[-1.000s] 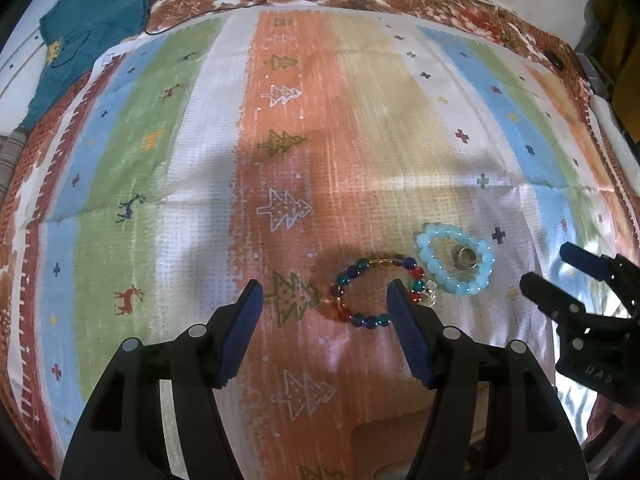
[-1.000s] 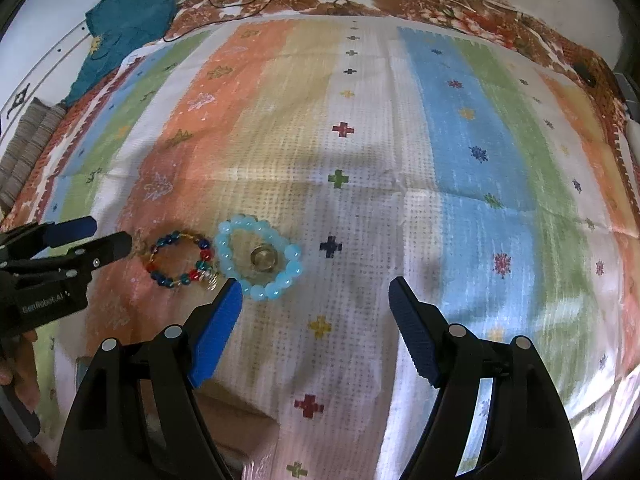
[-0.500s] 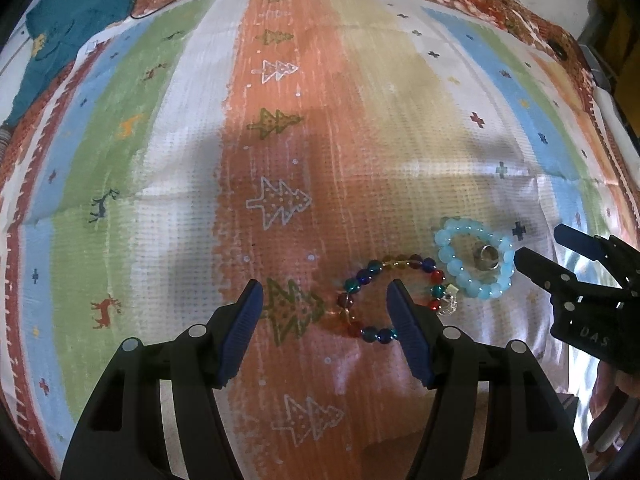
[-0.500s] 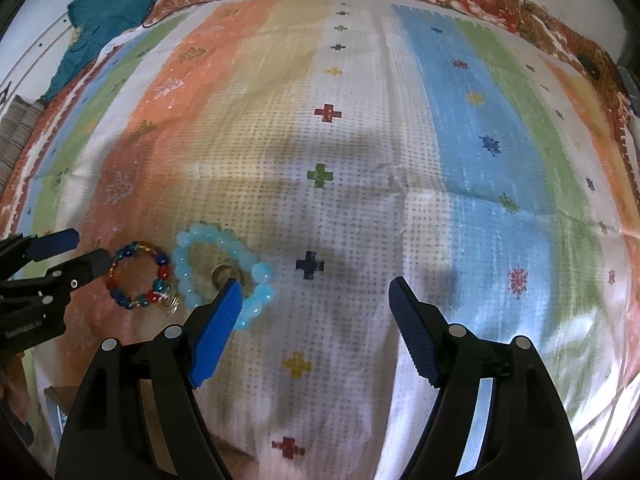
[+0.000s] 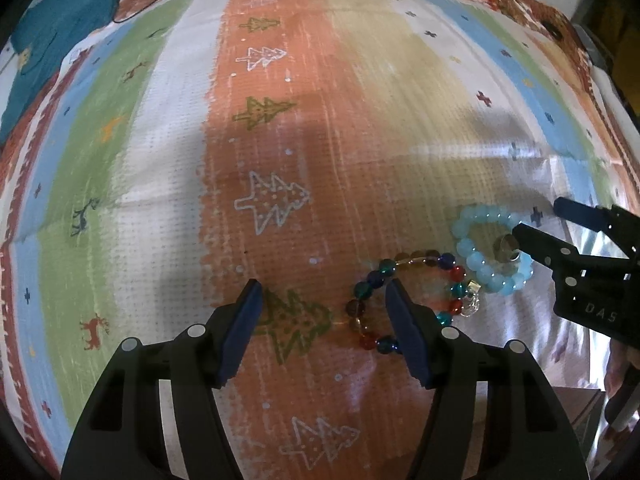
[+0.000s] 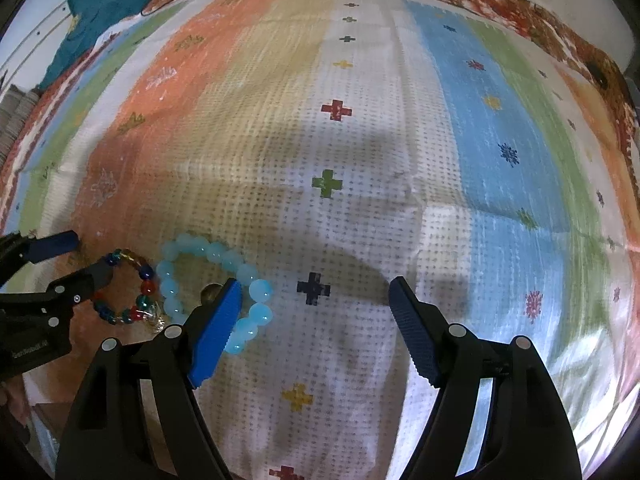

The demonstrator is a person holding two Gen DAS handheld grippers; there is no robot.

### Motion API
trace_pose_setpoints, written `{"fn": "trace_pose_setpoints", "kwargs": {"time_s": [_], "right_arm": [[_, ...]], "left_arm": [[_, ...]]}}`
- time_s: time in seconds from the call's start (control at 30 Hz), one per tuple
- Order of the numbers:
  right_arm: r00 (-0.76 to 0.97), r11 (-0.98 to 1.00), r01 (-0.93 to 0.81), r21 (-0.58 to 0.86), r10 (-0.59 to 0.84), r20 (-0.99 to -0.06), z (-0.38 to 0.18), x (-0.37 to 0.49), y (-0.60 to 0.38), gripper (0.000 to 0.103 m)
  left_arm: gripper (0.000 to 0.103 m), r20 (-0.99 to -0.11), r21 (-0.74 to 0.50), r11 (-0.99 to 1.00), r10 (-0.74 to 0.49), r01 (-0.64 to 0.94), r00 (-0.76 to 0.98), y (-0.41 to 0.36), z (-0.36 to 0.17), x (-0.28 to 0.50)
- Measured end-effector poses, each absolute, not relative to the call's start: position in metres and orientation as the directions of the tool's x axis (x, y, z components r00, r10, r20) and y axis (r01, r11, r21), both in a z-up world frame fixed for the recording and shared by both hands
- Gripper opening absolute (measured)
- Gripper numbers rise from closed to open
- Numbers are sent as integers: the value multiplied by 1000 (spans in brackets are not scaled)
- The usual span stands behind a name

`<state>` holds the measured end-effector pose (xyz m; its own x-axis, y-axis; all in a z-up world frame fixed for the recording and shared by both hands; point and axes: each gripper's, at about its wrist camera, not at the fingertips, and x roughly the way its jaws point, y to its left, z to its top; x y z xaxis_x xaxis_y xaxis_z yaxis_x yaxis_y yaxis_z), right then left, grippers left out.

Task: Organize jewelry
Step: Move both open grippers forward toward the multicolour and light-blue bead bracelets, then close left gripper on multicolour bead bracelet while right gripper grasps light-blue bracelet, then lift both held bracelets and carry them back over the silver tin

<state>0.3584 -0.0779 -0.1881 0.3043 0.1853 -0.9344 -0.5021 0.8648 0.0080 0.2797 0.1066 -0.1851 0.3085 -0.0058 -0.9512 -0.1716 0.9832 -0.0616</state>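
In the left wrist view the multicoloured bead bracelet (image 5: pixel 412 300) lies flat on the striped cloth (image 5: pixel 280 152) in the lower right of centre, straddling the right finger of the left gripper (image 5: pixel 322 330): part of the ring sits inside the gap, part outside it. Being a ring, it has no long axis. Just beside it, toward the right edge of the frame, lies the pale blue bead bracelet (image 5: pixel 492 252) with a small metal ring (image 5: pixel 505 248) inside its loop.

The left gripper is spread wide and pinches nothing; whether its right finger touches the beads I cannot tell.

In the right wrist view the right gripper (image 6: pixel 314 330) is also spread wide and empty, its left finger (image 6: pixel 218 324) overlapping the pale blue bracelet at lower left, so each gripper is nearer its own bracelet. I judge the right one must shift toward the frame's left to take the small ring
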Motion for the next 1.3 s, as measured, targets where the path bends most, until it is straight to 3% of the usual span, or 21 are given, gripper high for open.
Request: {"fn": "trace_pose_setpoints", "kwargs": {"time_s": [0.13,0.2,0.33,0.37,0.43,1.3], "right_arm": [[325,851,-524,-26,172,-930,-189,356,-75,74],[319,845,-535,-14,187,-929,-189,355,-76,65],[337,821,-570,-35,195,-921,-187,351,-75,33],[334,819,-573,-32,198,-921,-186,350,-75,21],[323,817,-577,-20,205,-924,-187,351,-76,12],[347,815,-577,50,300,-889,-132,315,-93,12]], "left_arm": [[58,-952,-33,985,20,-168,304,104,-188,281],[50,-950,-24,986,28,-163,310,104,-189,280],[21,-949,-37,991,6,-128,317,105,-188,277],[18,-949,-38,991,4,-125,316,106,-189,276],[12,-949,-39,991,3,-128,315,108,-188,276],[9,-894,-54,993,-2,-105,447,81,-124,264]]}}
